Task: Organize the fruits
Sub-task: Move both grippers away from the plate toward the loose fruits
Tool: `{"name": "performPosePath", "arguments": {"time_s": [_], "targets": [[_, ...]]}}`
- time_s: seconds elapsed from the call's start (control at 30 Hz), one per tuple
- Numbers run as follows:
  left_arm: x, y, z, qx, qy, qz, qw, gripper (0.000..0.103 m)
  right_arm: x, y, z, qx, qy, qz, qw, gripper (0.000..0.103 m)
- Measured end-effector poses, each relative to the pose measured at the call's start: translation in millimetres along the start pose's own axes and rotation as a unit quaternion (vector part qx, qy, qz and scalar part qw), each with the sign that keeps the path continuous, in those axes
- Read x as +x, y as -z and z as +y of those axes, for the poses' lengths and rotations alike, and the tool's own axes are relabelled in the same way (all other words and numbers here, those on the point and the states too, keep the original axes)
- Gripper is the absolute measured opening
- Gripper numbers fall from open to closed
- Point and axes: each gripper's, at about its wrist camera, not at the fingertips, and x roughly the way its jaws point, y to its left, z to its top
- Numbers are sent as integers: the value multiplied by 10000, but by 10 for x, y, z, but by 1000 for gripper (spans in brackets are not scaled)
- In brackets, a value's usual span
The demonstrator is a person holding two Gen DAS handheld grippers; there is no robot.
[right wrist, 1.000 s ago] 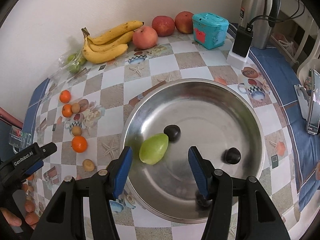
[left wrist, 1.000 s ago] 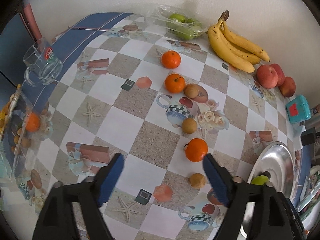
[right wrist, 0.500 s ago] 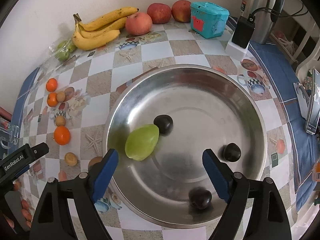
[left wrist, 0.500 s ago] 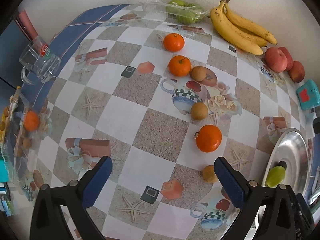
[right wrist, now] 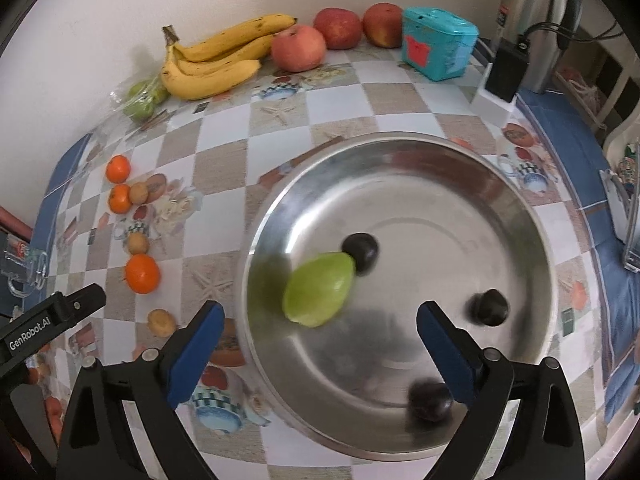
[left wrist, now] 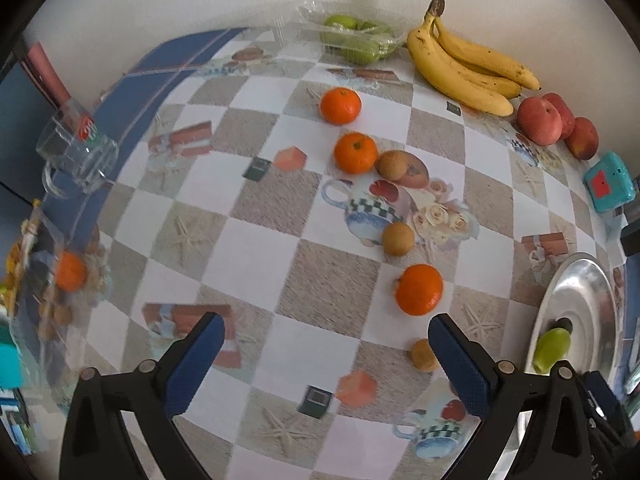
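My right gripper (right wrist: 321, 308) hovers over the steel bowl (right wrist: 520, 208), its jaws opening and pressing on nothing. A green fruit (right wrist: 320, 290) lies in the bowl just past the fingertips, with three dark plums (right wrist: 360, 250) around it. My left gripper (left wrist: 325, 322) stands open and empty above the checked tablecloth. Three oranges lie ahead of it, the nearest (left wrist: 419, 289) just beyond its right finger, with small brown fruits (left wrist: 397, 238) among them. Bananas (left wrist: 468, 68), red apples (left wrist: 540, 122) and a bag of green fruit (left wrist: 356, 36) line the wall.
A glass mug (left wrist: 76, 152) stands at the table's left edge. At the back right are a teal box (right wrist: 438, 48), a black charger (right wrist: 506, 74) and a steel flask (right wrist: 536, 20). The left gripper's body (right wrist: 52, 320) shows beside the bowl.
Both grippers' jaws have spread wider. In the right wrist view the green fruit and plums now sit closer to the fingers. A third plum shows by the right finger.
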Motion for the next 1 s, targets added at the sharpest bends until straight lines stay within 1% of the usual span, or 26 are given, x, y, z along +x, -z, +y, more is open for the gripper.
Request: {"name": "performPosePath", "arguments": {"time_s": [0.27, 0.43, 0.57, 0.67, 0.83, 1.0], "targets": [[-8, -82, 352, -166, -473, -137, 9987, 103, 4, 36, 381, -511, -158, -54, 9986, 97], [-44, -123, 750, -712, -658, -223, 9950, 103, -16, 60, 614, -632, -378, -107, 9972, 97], [-45, -128, 992, -1099, -661, -209, 9915, 103, -31, 74, 792, -821, -468, -156, 9954, 97], [-23, -127, 1070, -1260, -620, -173, 9899, 103, -19, 89, 894, -947, -560, -151, 9938, 97], [39, -130, 1009, -1187, -522, -79, 9915, 103, 90, 115, 983, -1093, -605, -36, 9922, 97], [199, -108, 850, -974, -348, 180, 9945, 103, 228, 145, 1012, -1143, -654, 66, 9913, 97]]}}
